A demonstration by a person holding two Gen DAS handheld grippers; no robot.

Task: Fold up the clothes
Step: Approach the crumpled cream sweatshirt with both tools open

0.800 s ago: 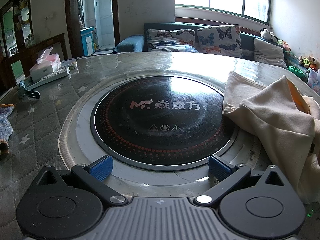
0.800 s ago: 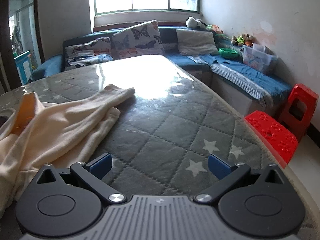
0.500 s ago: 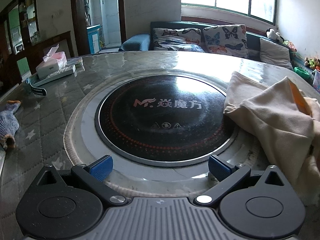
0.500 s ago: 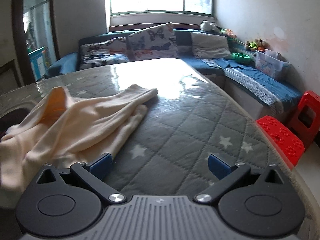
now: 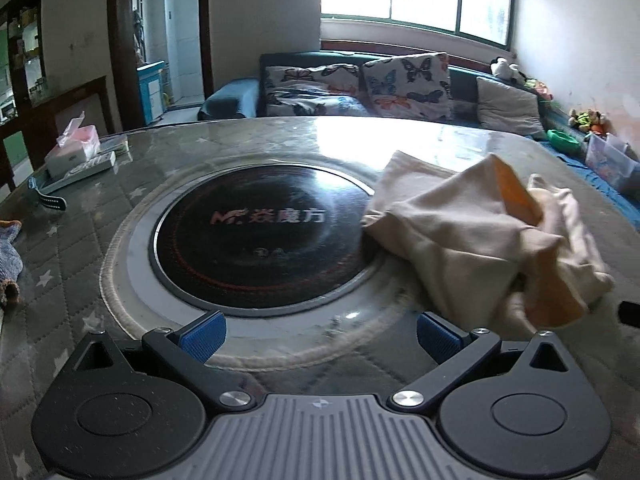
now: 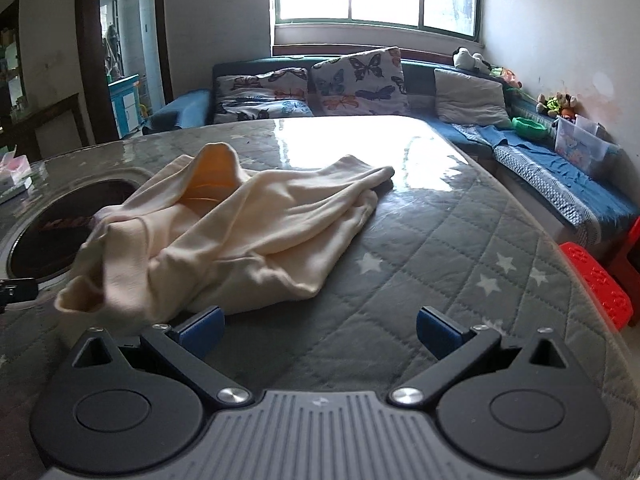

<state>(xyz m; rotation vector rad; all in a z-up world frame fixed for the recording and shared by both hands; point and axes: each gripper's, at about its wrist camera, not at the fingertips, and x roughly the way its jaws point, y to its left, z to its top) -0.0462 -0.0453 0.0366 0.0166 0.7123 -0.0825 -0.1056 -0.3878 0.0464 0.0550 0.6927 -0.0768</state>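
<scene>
A cream garment with an orange lining (image 5: 472, 240) (image 6: 248, 240) lies crumpled on the quilted grey table (image 6: 440, 248). One edge of it overlaps the black round cooktop (image 5: 256, 236) set into the table's middle. My left gripper (image 5: 318, 336) hangs open over the cooktop's near rim, with the garment off to its right and nothing between its fingers. My right gripper (image 6: 318, 330) is open above the table cover. Its left fingertip (image 6: 202, 326) sits just in front of the garment's near hem; whether it touches is unclear.
A tissue box (image 5: 74, 148), a remote (image 5: 86, 170) and a watch (image 5: 50, 200) lie at the table's far left. A knitted blue item (image 5: 10, 256) rests at the left edge. A sofa with butterfly cushions (image 6: 356, 84) runs behind, and red stools (image 6: 600, 284) stand at right.
Both grippers have pulled back and swung: the left now sees more of the garment, the right has turned left so the garment fills its view. Jaws stayed wide.
</scene>
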